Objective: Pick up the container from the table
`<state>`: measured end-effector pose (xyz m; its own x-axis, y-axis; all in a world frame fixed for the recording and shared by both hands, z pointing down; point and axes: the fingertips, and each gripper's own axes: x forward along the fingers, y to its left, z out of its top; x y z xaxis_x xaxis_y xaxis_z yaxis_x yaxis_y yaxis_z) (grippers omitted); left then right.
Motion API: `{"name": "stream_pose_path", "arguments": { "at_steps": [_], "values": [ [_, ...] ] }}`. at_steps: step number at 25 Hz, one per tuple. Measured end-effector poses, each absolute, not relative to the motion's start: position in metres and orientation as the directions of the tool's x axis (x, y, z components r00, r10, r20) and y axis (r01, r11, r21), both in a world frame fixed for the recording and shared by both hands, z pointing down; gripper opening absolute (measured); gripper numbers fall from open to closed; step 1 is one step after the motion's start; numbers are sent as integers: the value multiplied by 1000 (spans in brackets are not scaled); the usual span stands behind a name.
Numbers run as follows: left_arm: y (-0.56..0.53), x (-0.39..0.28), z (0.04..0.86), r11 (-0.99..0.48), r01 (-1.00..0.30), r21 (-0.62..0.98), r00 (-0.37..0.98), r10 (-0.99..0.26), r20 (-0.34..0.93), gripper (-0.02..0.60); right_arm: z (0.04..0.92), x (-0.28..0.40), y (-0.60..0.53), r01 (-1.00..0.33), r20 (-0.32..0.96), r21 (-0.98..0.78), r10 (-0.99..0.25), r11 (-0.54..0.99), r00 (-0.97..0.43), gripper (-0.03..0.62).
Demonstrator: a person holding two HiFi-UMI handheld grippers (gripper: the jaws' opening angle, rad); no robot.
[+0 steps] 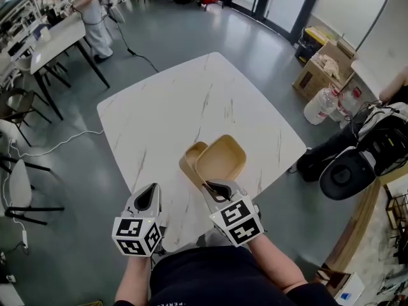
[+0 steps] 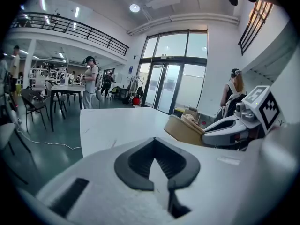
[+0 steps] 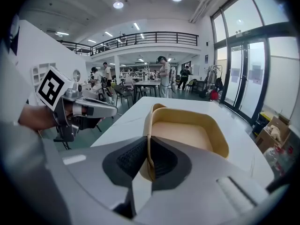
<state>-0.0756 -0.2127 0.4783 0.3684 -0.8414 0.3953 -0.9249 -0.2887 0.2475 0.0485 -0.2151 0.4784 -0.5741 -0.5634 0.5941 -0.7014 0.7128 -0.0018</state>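
Note:
A tan, paper-like container [image 1: 223,158] sits tilted near the front of the white marble table [image 1: 166,107], with a second tan piece [image 1: 190,158] right behind it. My right gripper [image 1: 209,187] is shut on the container's near rim. In the right gripper view the rim [image 3: 149,139] runs between the dark pads [image 3: 129,159], and the container's bowl [image 3: 183,135] opens ahead. My left gripper [image 1: 148,195] hovers at the table's front edge, left of the container, shut and holding nothing. The left gripper view shows the container [image 2: 183,129] and the right gripper [image 2: 220,128] off to the right.
Cardboard boxes [image 1: 319,69] and a large water bottle [image 1: 319,106] stand on the floor beyond the table's right corner. A black and white device [image 1: 347,174] lies to the right. Chairs [image 1: 19,183], another table [image 1: 57,40] and a person [image 1: 92,18] are at the left.

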Motion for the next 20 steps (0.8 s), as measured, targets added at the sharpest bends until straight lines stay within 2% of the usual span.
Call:
{"name": "stream_pose_path", "arguments": {
  "at_steps": [8,20],
  "values": [
    [-213,-83,478,-251,-940,231,325,-867,378,0,483,41,-207,-686,588,-37,-540,726,-603,23],
    [-213,-69,475,-280,-930,237,354,-856,378,0,480,48,-206,-701,574,-53,-553,711,-604,21]
  ]
}}
